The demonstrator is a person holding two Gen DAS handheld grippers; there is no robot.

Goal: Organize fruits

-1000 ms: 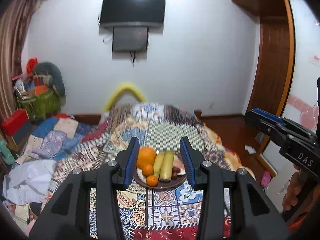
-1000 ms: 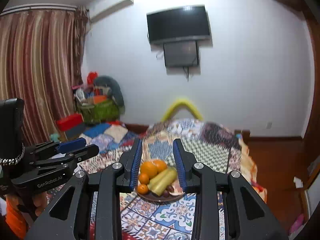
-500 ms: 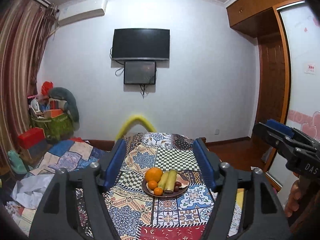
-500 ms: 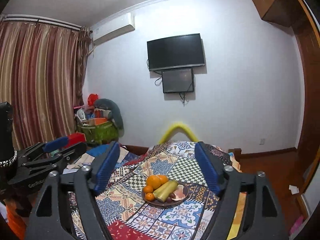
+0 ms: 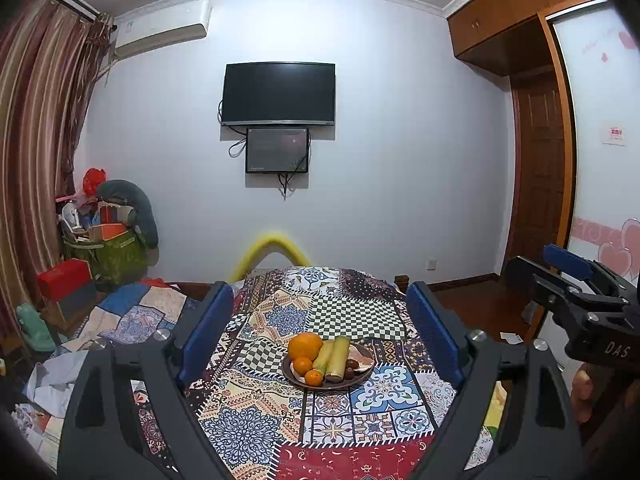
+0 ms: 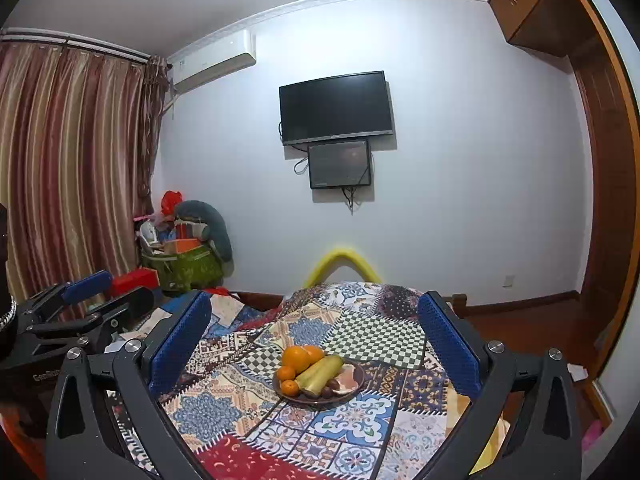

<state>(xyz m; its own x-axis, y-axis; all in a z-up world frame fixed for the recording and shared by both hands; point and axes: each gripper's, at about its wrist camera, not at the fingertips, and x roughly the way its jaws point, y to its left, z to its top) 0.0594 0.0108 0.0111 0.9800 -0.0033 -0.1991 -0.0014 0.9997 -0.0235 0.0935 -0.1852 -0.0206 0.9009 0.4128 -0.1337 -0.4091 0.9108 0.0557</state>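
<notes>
Round dark-brown plate (image 5: 362,378) sits on a patchwork quilt (image 5: 352,316) w/ tile, check and floral prints, draped over what looks like a bed; the surface under the cloth is hidden. On the plate: one big glossy orange (image 5: 305,345), two small mandarins (image 5: 303,365) in front of it, two pale yellow-green cylindrical stalks (image 5: 338,358) lying side by side, a few small dark round fruits (image 5: 352,364) and a pinkish slice (image 5: 362,356), hard to make out exactly. Left gripper (image 5: 320,334), black plastic w/ ribbed blue pads (image 5: 206,330), jaws spread wide, nothing between them; the plate lies well beyond the tips. Right gripper (image 6: 316,344) likewise spread to its widest, blue dimpled pads (image 6: 180,344), holding nothing, plate well ahead. Both sets of jaws have just been opening. Vs a second ago: both grippers pulled back from the plate and tilted up, so the fruit looks smaller and more wall, TV (image 5: 279,94) and AC unit (image 5: 162,28) show. Each gripper shows at the other view's edge, partly cut off; some fingers (image 5: 582,394) show at the right edge of the left view.
</notes>
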